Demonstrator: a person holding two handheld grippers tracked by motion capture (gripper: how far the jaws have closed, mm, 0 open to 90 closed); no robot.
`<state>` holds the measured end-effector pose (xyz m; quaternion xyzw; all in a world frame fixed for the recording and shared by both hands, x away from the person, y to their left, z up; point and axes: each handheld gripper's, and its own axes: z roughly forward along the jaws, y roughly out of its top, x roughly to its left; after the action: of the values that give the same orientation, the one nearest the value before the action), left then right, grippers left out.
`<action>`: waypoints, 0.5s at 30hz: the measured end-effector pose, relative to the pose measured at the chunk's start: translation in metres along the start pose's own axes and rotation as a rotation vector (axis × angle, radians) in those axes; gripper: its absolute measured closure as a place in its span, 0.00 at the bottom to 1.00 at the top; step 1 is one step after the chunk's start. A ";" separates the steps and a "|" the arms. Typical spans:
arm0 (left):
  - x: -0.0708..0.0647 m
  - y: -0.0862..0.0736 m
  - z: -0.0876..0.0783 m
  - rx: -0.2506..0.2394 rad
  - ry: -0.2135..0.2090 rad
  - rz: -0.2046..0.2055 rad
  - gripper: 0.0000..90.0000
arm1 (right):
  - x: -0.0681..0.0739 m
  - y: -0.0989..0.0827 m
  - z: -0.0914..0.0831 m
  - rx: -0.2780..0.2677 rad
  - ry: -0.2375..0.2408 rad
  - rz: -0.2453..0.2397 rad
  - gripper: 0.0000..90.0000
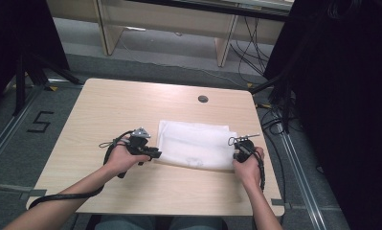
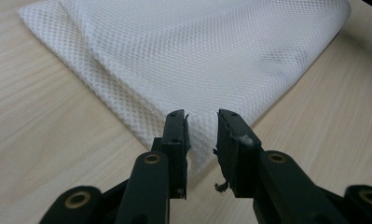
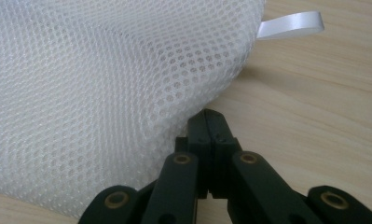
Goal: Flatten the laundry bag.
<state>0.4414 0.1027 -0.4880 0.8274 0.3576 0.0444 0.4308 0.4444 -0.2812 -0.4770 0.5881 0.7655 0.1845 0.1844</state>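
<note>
A white mesh laundry bag (image 1: 196,141) lies folded flat on the light wood table (image 1: 131,105). My left gripper (image 1: 157,154) sits at the bag's near-left corner. In the left gripper view its jaws (image 2: 202,126) stand apart with the corner of the mesh (image 2: 197,46) between them, and the pads do not press on it. My right gripper (image 1: 236,155) is at the bag's near-right edge. In the right gripper view its jaws (image 3: 207,116) are pressed together on the edge of the mesh (image 3: 104,70), which bulges up off the wood. A white ribbon loop (image 3: 291,24) sticks out of the bag.
A round cable hole (image 1: 203,99) is set in the table behind the bag. Bare wood surrounds the bag on all sides. Black stands and cables (image 1: 275,96) crowd the floor to the right, and a wooden desk frame (image 1: 107,28) stands beyond.
</note>
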 end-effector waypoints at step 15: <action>0.026 -0.036 -0.051 0.083 0.052 0.000 0.79 | 0.067 0.033 0.019 -0.005 0.065 -0.104 1.00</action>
<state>0.4212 0.1670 -0.4890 0.8429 0.3705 0.0511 0.3868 0.4651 -0.2068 -0.4811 0.5409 0.8001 0.1955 0.1701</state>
